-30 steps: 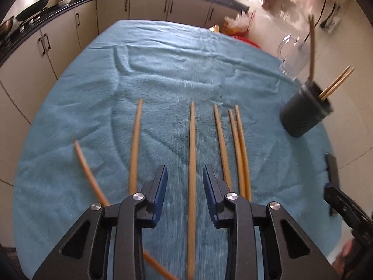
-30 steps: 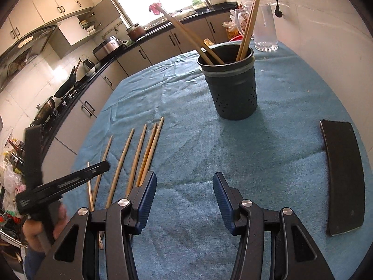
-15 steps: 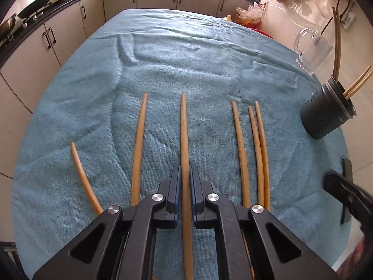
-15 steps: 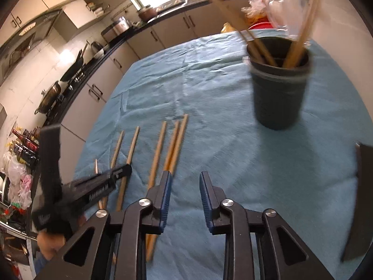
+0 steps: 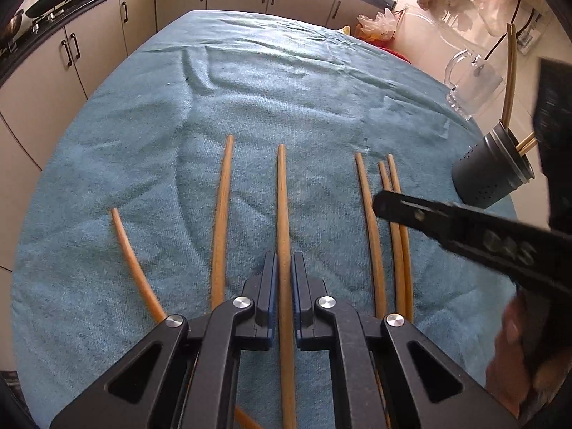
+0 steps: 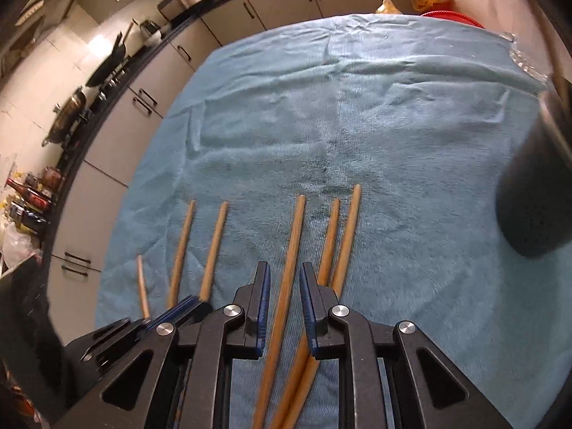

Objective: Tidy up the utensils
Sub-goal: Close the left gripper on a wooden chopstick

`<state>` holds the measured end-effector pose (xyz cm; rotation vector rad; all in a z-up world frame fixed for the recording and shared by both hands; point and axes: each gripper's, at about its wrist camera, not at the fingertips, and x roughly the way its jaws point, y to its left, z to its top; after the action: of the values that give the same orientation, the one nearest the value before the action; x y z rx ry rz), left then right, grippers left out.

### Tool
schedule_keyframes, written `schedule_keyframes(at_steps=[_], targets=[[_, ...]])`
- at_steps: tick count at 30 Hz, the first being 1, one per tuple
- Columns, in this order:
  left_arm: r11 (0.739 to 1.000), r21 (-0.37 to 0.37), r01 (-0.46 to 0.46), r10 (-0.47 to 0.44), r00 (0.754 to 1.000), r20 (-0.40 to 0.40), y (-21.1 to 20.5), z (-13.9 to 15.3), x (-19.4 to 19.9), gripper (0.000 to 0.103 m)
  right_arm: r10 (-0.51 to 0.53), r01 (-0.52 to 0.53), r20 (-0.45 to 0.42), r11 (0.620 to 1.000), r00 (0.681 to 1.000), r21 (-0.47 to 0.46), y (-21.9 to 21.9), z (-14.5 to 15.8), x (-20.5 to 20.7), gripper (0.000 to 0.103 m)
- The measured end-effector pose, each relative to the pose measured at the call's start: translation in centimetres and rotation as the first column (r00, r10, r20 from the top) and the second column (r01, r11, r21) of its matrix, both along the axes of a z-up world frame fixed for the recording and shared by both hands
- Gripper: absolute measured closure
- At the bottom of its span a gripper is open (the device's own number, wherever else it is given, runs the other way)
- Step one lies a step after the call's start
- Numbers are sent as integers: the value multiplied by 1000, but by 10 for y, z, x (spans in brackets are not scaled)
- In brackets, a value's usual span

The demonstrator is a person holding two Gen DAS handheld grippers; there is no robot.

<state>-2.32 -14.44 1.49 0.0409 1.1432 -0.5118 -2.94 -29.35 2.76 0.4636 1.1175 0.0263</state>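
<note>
Several wooden chopsticks lie side by side on a blue towel (image 5: 286, 82). My left gripper (image 5: 284, 261) is shut on the middle chopstick (image 5: 282, 200). My right gripper (image 6: 284, 271) is partly open and straddles another chopstick (image 6: 291, 250) lying on the towel, its pads not touching it. Two more chopsticks (image 6: 339, 246) lie just right of it. A dark perforated utensil holder (image 5: 489, 175) with chopsticks standing in it sits at the right; it also shows blurred in the right wrist view (image 6: 536, 193). The right gripper's body (image 5: 464, 225) crosses the left wrist view.
A clear glass mug (image 5: 472, 85) stands behind the holder at the towel's far right edge. Kitchen cabinets (image 5: 107, 35) and a counter with pans run along the far and left sides. A red object (image 6: 452, 18) sits past the towel's far edge.
My left gripper closed on the middle chopstick and stays shut on it. My right gripper swung left from the holder, came down over the right group of chopsticks and narrowed its jaws.
</note>
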Motion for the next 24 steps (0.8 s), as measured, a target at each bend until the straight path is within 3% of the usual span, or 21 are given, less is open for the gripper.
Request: schedule_keyframes(at_steps=[5, 9, 12, 14, 18, 24], targets=[[1000, -16, -5, 5, 1000, -3, 7, 0, -3, 96, 14, -16, -49, 999, 999, -43, 4, -9, 13, 85], [1000, -20, -9, 9, 1000, 1, 7, 0, -3, 96, 68, -78, -76, 987, 995, -142, 17, -6, 23, 85], [1000, -22, -12, 12, 1000, 3, 7, 0, -3, 96, 108, -128, -99, 967, 989, -221, 25, -6, 28, 93], [1000, -23, -11, 11, 1000, 8, 6, -1, -2, 96, 110, -128, -93, 969, 990, -213, 22, -7, 29, 94], [999, -46, -10, 11, 1000, 21, 9, 5, -2, 96, 66, -67, -16, 993, 998, -95, 5, 2, 16, 96], [992, -125, -17, 30, 994, 108, 19, 41, -16, 96, 32, -25, 192, 999, 981, -38, -8, 53, -30, 96]])
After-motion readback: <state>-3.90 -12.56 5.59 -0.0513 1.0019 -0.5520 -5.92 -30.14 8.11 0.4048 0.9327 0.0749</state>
